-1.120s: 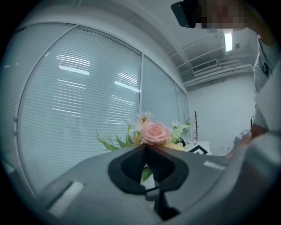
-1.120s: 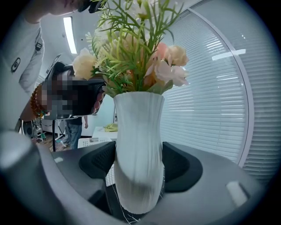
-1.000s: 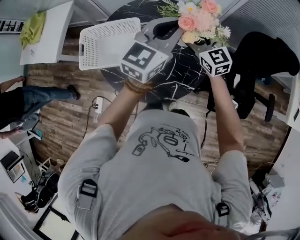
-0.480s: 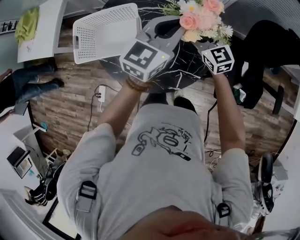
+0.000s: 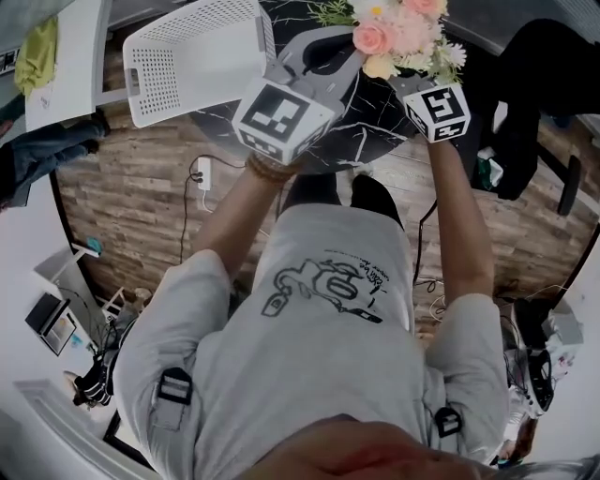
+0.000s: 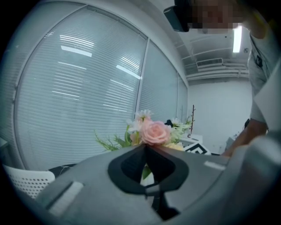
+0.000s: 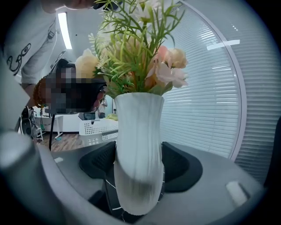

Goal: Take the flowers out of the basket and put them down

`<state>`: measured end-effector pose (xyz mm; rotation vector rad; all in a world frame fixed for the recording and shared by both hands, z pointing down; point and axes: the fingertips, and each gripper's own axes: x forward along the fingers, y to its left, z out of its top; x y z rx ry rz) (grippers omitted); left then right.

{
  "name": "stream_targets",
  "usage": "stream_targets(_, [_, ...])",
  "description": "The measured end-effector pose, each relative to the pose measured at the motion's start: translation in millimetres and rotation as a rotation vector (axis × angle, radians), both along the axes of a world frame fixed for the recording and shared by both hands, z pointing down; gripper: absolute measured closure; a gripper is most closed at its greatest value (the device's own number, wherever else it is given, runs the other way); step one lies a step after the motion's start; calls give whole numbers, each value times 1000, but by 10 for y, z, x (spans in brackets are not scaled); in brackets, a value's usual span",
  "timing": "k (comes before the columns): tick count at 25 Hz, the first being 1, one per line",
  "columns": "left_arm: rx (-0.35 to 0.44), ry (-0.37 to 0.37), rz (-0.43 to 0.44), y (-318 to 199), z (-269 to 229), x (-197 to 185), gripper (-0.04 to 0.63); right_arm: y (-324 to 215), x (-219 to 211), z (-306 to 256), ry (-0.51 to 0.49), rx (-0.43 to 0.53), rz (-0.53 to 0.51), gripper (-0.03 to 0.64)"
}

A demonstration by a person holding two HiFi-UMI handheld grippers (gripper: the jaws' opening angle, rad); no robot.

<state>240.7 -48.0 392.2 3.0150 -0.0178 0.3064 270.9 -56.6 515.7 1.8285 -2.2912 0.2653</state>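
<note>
A bunch of pink, cream and white flowers (image 5: 398, 28) stands in a ribbed white vase (image 7: 138, 149). My right gripper (image 7: 139, 163) is shut on the vase body, with a black pad on each side of it, and holds it upright above the black marble table (image 5: 370, 131). In the head view the right gripper (image 5: 405, 86) sits just under the blooms. My left gripper (image 6: 145, 148) has its jaw tips together, and the flowers (image 6: 153, 131) show just beyond them. In the head view the left gripper (image 5: 349, 54) lies beside the bouquet, left of it. The white perforated basket (image 5: 187, 56) lies on the table's left side.
A black office chair (image 5: 525, 84) stands right of the table. A white desk (image 5: 66, 66) with a green cloth is at the far left, with a person's legs (image 5: 47, 155) below it. Window blinds (image 6: 83, 88) run behind the table. A power strip (image 5: 203, 173) lies on the wooden floor.
Both grippers and the vase of flowers have sunk toward the table top. The right gripper has kept its hold on the vase. The person at the left has walked on.
</note>
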Motion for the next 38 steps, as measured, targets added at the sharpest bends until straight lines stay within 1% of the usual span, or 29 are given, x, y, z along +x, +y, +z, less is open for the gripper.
stream_targets(4, [-12,-12,1,-2,201,-10,594,34,-32,227,-5,-15,-1,281])
stream_targets(8, [1,-18,19,57,373,3,593,74,-64,417,-21,-14,-2,281])
stream_targets(12, [-10,-18,23,63,535,3,593,80,-68,594,-31,-20,4,282])
stream_targets(16, [5,-36,24,64,694,-14,593,68,-64,702,-33,-15,9,282])
stream_targets(20, [-9,-45,28,87,828,-34,593,115,-67,851,-49,-26,28,282])
stream_targets(24, [-26,-51,23,90,905,-54,594,110,-82,877,-50,-13,43,282])
stream_targets(32, [-25,-55,29,164,1019,-80,594,187,-116,1032,-56,-14,39,282])
stream_targets(38, [-27,-49,39,244,1044,-81,594,213,-90,995,-52,14,59,281])
